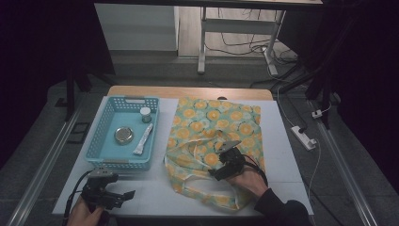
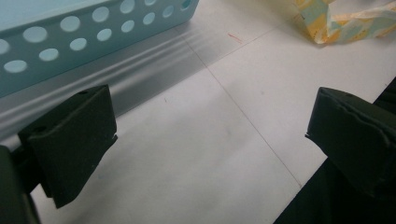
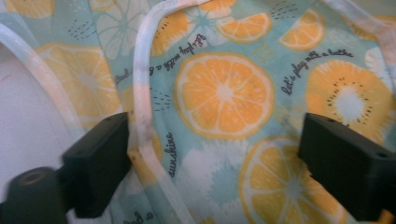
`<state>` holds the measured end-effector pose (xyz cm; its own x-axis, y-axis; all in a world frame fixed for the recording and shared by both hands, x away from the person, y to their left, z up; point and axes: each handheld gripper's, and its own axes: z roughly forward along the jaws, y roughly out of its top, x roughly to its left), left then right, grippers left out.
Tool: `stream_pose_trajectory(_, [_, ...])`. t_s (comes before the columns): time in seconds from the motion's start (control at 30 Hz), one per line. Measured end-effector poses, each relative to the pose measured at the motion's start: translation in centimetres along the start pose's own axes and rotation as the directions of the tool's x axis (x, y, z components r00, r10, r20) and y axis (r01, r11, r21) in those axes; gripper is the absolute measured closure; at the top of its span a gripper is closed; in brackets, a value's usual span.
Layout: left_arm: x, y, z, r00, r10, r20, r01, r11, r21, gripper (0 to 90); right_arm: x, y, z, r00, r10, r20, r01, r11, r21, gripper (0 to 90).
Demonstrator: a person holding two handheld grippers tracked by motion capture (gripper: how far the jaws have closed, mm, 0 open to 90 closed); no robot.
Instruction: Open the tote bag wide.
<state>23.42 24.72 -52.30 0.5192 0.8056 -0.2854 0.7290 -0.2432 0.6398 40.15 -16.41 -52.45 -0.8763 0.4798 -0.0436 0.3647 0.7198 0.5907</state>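
**On the white table: right gripper down on the fruit-print bag, left gripper idle by the basket**

Right of centre in the high view, a cloth bag [image 1: 214, 136] printed with orange slices on a pale teal ground lies flat on the white table [image 1: 287, 155], its pale handles [image 1: 197, 176] looping toward the lower edge of the frame. The right gripper [image 1: 221, 170] sits low over the lower middle of the bag, with the person's right hand [image 1: 247, 181] behind it. In the right gripper view the two black jaws stand wide apart with the printed cloth spread between them. One pale handle strap [image 3: 142, 93] runs down the left part of that frame and passes just beside the left jaw. Whether the pads touch the cloth I cannot tell, and nothing is pinched between them.

At the lower left of the high view, the left gripper [image 1: 123, 195] rests in the person's left hand [image 1: 82, 214] just below a light blue perforated basket [image 1: 96, 141]. In the left gripper view its jaws are wide with bare table between them. The basket's holed wall crosses the upper left of that frame, and a corner of the bag shows at the upper right.

Inside the basket lie a round metal tin [image 1: 123, 135], a small lidded jar [image 1: 146, 114] and a slim white packet [image 1: 143, 140], well apart from the bag.
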Motion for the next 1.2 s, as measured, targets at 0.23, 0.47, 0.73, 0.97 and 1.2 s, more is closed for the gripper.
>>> stream_pose_trajectory(0.23, [0.0,0.0,0.0,1.0,0.002,-0.001,-0.002,1.0,0.002,2.0,0.7,0.3,-0.6,0.9983,-0.04,-0.043,0.04,0.999,-0.007,52.2])
stream_pose_trajectory(0.47, [0.0,0.0,0.1,1.0,0.005,-0.002,-0.005,1.0,0.007,2.3,1.4,0.3,-0.8,0.993,-0.083,-0.084,0.082,0.997,-0.005,86.2])
stream_pose_trajectory(0.73, [0.0,0.0,0.0,1.0,0.003,-0.002,-0.003,1.0,0.004,2.4,1.1,0.6,-1.3,0.9889,-0.057,-0.137,0.056,0.998,-0.013,89.4])
stream_pose_trajectory(0.97, [0.0,0.0,0.1,1.0,0.002,0.0,-0.002,1.0,0.006,2.4,0.4,1.0,-2.3,0.991,-0.032,-0.13,0.022,0.997,-0.076,89.3])
stream_pose_trajectory(1.2, [0.0,0.0,0.1,1.0,-0.002,0.003,0.001,1.0,0.006,2.4,-0.3,1.7,-3.7,0.9935,-0.006,-0.114,-0.011,0.989,-0.148,89.5])
